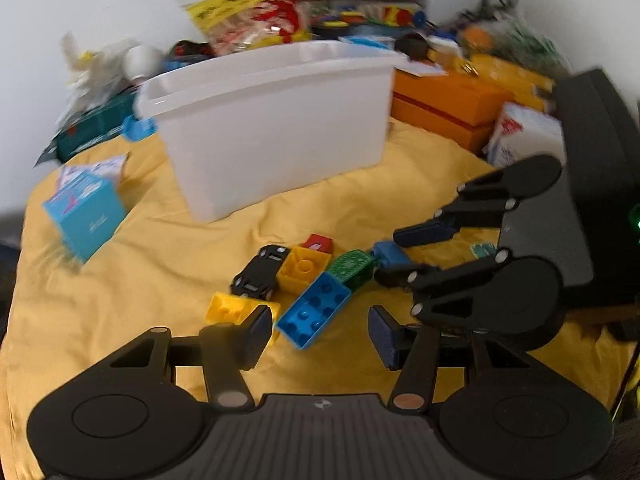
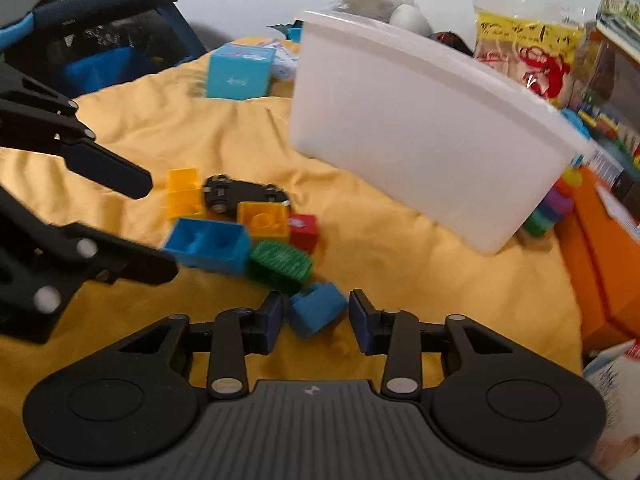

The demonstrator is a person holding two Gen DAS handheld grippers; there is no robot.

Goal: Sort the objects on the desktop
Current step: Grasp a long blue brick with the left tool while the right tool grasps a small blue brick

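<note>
A cluster of toys lies on the yellow cloth (image 1: 140,280): a black toy car (image 1: 260,270), two yellow bricks (image 1: 304,268), a red brick (image 1: 318,242), a large blue brick (image 1: 314,314), a green piece (image 1: 352,266) and a small blue brick (image 2: 318,312). My left gripper (image 1: 320,332) is open, its fingers on either side of the large blue brick. My right gripper (image 2: 316,322) is open around the small blue brick, not clamped on it. It also shows in the left wrist view (image 1: 394,254). A white plastic bin (image 1: 272,120) stands behind the toys.
A light blue box (image 1: 86,212) lies at the left. Orange boxes (image 1: 444,104), snack bags (image 1: 248,12) and mixed clutter crowd the back. A black device (image 1: 600,184) stands at the right. A dark chair (image 2: 100,40) is beyond the cloth's edge.
</note>
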